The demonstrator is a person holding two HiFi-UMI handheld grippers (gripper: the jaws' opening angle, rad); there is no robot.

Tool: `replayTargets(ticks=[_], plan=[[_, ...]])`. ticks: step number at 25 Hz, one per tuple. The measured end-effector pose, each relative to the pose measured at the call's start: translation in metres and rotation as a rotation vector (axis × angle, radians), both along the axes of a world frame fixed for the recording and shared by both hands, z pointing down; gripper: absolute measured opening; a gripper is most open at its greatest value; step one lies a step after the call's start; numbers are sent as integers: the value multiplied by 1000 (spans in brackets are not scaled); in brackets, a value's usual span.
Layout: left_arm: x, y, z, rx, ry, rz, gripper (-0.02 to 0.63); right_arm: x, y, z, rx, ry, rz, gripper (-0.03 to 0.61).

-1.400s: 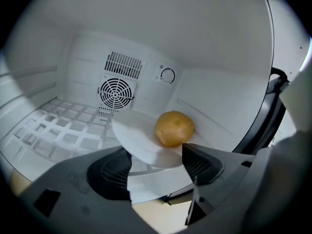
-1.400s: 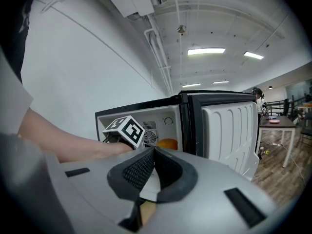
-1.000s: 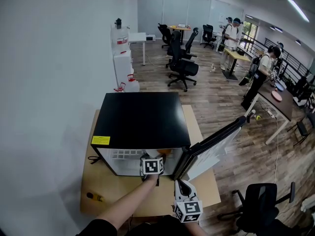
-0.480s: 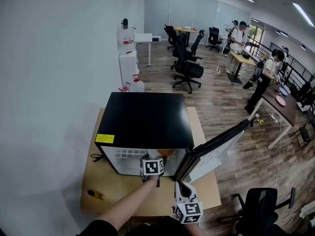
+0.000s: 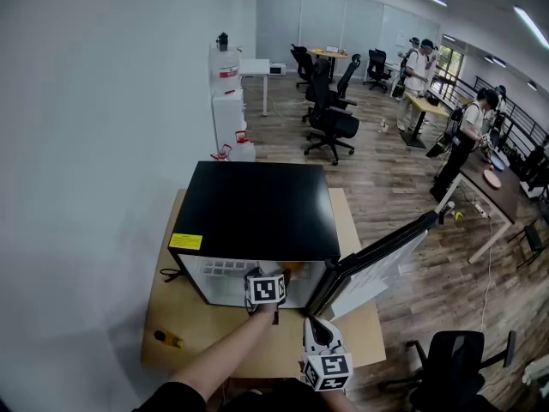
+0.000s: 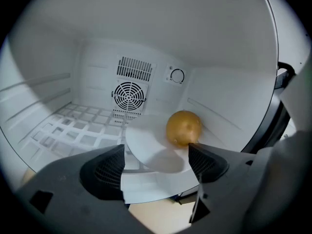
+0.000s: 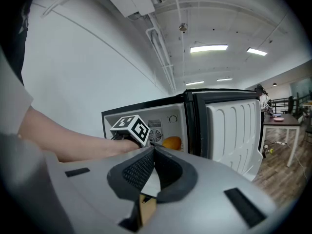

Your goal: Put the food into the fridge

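Observation:
The small black-topped fridge [image 5: 257,209] stands on a wooden table with its door [image 5: 377,256] swung open to the right. Inside, a round golden-orange food [image 6: 184,127] sits on a white plate [image 6: 146,147] that rests on the wire shelf. My left gripper [image 6: 155,165] reaches into the fridge mouth. Its jaws have just been opening and now stand wide, with the plate's near rim between them and the pads clear of it. My right gripper [image 7: 152,165] is shut on nothing and hangs back near the table's front edge, facing the open fridge [image 7: 146,112].
The wooden table [image 5: 171,316] has a small yellow-and-black object [image 5: 163,338] at its front left. A white wall runs along the left. A black office chair [image 5: 455,359] stands at the lower right. Desks, chairs and several people fill the room behind.
Both grippers stay where they were. Only the head view has drifted slightly.

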State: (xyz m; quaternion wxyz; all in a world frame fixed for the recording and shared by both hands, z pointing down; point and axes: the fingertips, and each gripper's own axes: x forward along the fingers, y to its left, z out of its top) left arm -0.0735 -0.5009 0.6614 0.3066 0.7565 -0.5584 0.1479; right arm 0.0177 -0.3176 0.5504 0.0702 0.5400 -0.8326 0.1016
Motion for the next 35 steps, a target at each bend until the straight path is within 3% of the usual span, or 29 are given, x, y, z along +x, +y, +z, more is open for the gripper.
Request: replayTargets(ticks=[6, 17, 25, 31, 35], plan=[[-4, 6, -4, 13, 61, -17, 374, 8, -1, 1, -2, 2, 20, 60], [-22, 26, -10, 35, 79, -21, 374, -10, 9, 4, -9, 6, -13, 60], [-41, 88, -33, 76, 139, -11, 374, -1, 20, -7, -5, 20, 3, 60], [-71, 144, -80, 238, 120, 30, 373, 13, 48, -22, 3, 37, 34, 60], [-90, 185, -123, 373, 159, 11, 373, 17, 73, -32, 11, 69, 34, 60]])
